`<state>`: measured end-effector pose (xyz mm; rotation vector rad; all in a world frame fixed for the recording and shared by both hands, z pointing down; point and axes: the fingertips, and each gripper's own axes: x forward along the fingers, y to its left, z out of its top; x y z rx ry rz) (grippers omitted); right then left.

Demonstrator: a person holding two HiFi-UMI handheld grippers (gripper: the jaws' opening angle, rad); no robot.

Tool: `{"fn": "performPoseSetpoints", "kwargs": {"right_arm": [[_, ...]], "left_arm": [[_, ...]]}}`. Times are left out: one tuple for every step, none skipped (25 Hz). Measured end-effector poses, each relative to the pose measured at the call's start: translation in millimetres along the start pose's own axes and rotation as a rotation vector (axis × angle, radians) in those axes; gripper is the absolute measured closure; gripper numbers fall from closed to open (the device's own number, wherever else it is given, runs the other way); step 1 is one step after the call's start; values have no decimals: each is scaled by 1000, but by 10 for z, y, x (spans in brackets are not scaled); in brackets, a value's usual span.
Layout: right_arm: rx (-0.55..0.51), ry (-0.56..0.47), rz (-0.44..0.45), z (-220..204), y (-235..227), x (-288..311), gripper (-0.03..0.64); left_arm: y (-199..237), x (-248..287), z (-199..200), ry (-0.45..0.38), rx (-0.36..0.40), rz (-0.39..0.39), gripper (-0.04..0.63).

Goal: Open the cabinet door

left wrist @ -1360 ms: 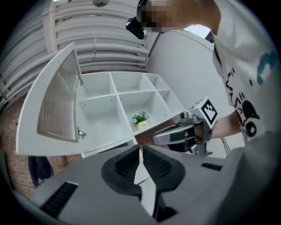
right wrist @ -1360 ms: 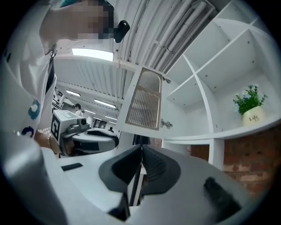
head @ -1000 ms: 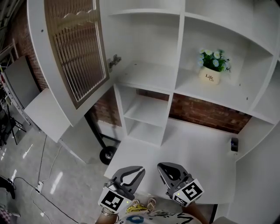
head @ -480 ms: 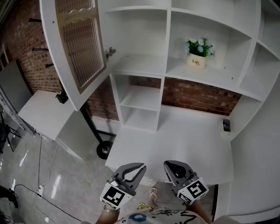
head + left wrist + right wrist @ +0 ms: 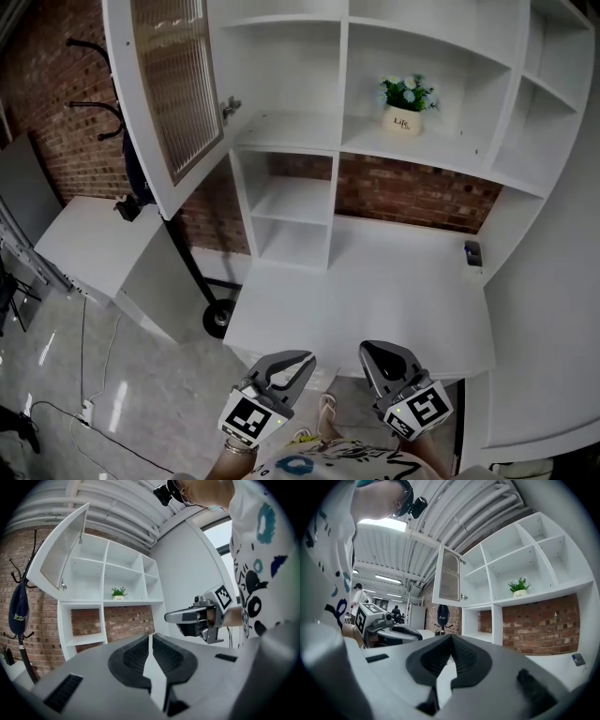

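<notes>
While both grippers hang low at the near edge of the scene, the cabinet door (image 5: pixel 173 84) stands wide open at far left. It is swung out leftward from the top left compartment of the white shelf unit (image 5: pixel 342 141). Door has a white frame and a ribbed, brownish panel. A small metal knob (image 5: pixel 229 108) shows at its right edge, just beside the opened compartment. That compartment's inside is bare white.

Left gripper (image 5: pixel 295 364): clenched, the ribbed pads meeting at the tips, nothing between them. Right gripper (image 5: pixel 375 354): also clenched and empty. The two sit side by side, a small gap between them, jaws pointing toward the shelf unit. Both are well apart from the door, near the front edge of the white desk (image 5: pixel 375 291). Each carries its marker cube at the near end, just above the person's patterned shirt (image 5: pixel 328 464).

- Potted plant (image 5: pixel 405 103): white pot, green leaves, pale flowers, upright in the compartment right of the opened one.
- Brick wall (image 5: pixel 412 192) shows behind the open space under the shelves.
- Small dark object (image 5: pixel 472 253) at the desk's far right corner; too small to identify.
- Coat stand (image 5: pixel 131 178) with a dark bag hanging on it, left of the door, against the brick.
- Black wheel (image 5: pixel 217 319) on the floor under the desk's left side.
</notes>
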<state>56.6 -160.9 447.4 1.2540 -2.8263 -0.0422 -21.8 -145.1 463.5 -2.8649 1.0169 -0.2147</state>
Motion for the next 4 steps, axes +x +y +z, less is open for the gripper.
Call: {"fn": "performPoseSetpoints", "kwargs": {"right_arm": [[1,-3,-3,8,13,-31,590],[1,-5,-4,16,25,-60,589],[1,-7,-6,22,38,-88,590],[1,-8,-8,29,50,-115,591]], "left_arm": [[-32,-4,-3,3,3,-6,559],[-61,-7,-3,4,8,-11,558],[-89,-9,0,4,14,-17,558],[-116,-11,4,4,20,-22,559]]}}
